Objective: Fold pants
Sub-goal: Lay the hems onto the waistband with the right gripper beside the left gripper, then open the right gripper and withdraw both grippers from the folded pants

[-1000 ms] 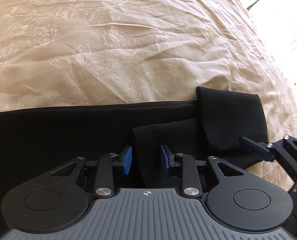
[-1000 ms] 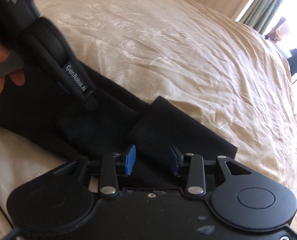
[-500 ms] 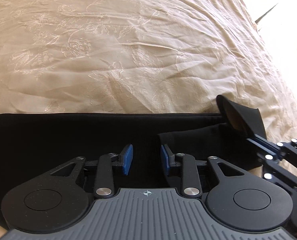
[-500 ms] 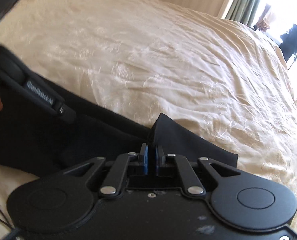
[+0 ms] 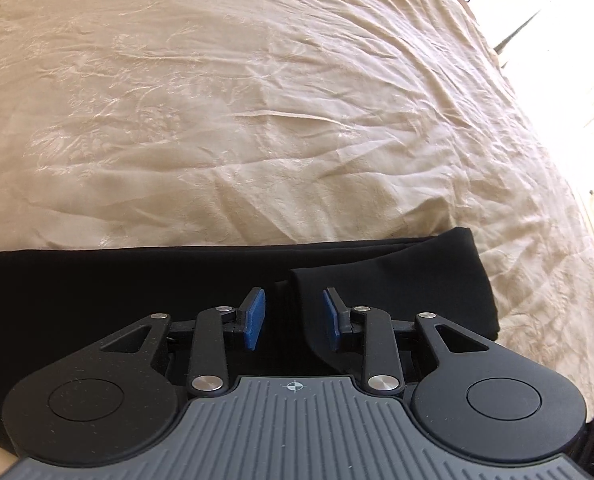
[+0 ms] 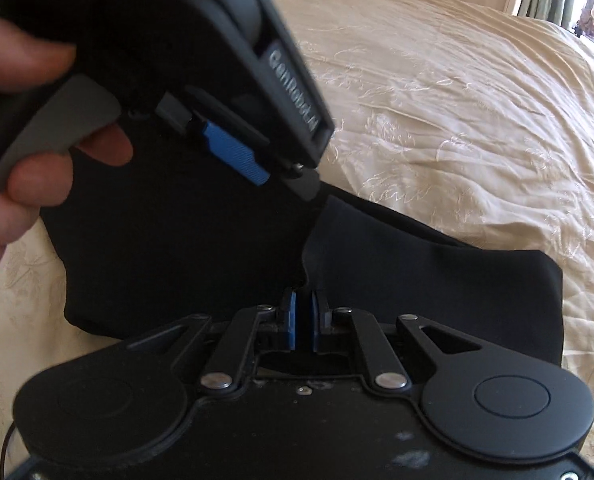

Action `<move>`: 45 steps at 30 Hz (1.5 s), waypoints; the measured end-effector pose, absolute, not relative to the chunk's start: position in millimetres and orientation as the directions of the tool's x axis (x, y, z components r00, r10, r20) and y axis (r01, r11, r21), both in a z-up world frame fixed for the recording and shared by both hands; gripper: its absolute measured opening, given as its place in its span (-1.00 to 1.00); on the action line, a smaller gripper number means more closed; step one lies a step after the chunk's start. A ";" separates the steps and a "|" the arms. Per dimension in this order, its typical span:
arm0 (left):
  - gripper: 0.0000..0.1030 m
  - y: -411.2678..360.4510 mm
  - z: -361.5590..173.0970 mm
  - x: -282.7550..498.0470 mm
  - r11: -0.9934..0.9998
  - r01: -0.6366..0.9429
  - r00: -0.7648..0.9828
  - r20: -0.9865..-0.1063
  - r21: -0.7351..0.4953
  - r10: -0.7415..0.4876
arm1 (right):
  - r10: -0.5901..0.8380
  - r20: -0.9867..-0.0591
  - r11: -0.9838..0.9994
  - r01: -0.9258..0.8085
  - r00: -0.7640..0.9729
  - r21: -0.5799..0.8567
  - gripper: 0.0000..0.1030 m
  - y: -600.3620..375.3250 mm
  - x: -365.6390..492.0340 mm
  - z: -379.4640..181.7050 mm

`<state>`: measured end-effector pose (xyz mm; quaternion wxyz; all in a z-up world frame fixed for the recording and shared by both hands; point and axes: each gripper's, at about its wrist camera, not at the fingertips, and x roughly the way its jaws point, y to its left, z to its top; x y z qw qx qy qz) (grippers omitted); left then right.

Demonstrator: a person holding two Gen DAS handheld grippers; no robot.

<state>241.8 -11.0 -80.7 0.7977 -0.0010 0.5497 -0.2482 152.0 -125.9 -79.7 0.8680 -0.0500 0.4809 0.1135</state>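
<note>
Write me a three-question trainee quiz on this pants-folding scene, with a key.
1. True or false: the pants lie on a wooden table.
2. The pants are: A blue, B black, C white.
3. Which gripper shows up in the other gripper's camera view?

Key:
1. False, they lie on a beige bedspread.
2. B.
3. The left gripper, seen in the right wrist view with a hand on its handle.
</note>
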 end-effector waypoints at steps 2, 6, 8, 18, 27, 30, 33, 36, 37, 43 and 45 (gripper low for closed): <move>-0.40 -26.7 -85.4 241.4 0.845 0.448 0.227 -0.878 -0.290 -0.422 | 0.152 -0.853 0.971 -0.238 0.499 0.033 -0.82 -133.3 157.3 -85.8; -0.40 -55.6 -102.5 242.3 0.796 0.533 0.143 -0.897 -0.287 -0.419 | 0.160 -0.858 0.970 -0.237 0.488 0.047 -0.79 -137.8 161.7 -90.2; -0.40 -66.4 -113.7 242.2 0.788 0.555 0.110 -0.916 -0.265 -0.385 | 0.169 -0.857 0.968 -0.247 0.488 0.050 -0.74 -138.1 160.2 -90.1; -0.39 -60.6 -127.8 238.3 0.822 0.521 0.096 -0.941 -0.231 -0.325 | 0.267 -0.809 0.942 -0.320 0.525 0.103 -0.67 -183.3 124.0 -41.9; -0.40 -66.1 -125.6 231.3 0.811 0.559 0.139 -0.944 -0.174 -0.298 | 0.058 -0.819 0.979 0.130 0.571 0.160 -0.90 -301.9 164.2 -43.1; -0.39 -72.9 -126.2 224.8 0.792 0.597 0.162 -0.947 -0.129 -0.277 | 0.028 -0.875 0.962 0.224 0.483 0.154 -0.97 -320.1 178.2 -73.3; -0.39 -74.1 -125.1 217.7 0.775 0.624 0.169 -0.949 -0.106 -0.265 | 0.003 -0.905 0.966 0.232 0.426 0.112 -0.99 -318.1 185.2 -98.1; -0.39 -67.3 -117.7 211.4 0.792 0.605 0.194 -0.951 -0.078 -0.242 | -0.008 -0.887 0.973 0.209 0.461 0.100 -0.94 -313.5 176.9 -92.5; -0.39 -61.5 -113.8 209.7 0.807 0.584 0.201 -0.948 -0.086 -0.247 | 0.003 -0.875 0.973 0.201 0.484 0.115 -0.93 -310.0 170.6 -85.5; -0.38 -13.1 -94.2 193.4 0.912 0.389 0.228 -0.946 -0.130 -0.232 | 0.052 -0.864 0.974 0.165 0.501 0.154 -0.89 -294.0 142.8 -80.0; -0.38 4.7 -89.0 184.8 0.936 0.323 0.229 -0.948 -0.139 -0.220 | 0.047 -0.885 0.974 0.174 0.462 0.143 -0.89 -291.6 139.1 -96.0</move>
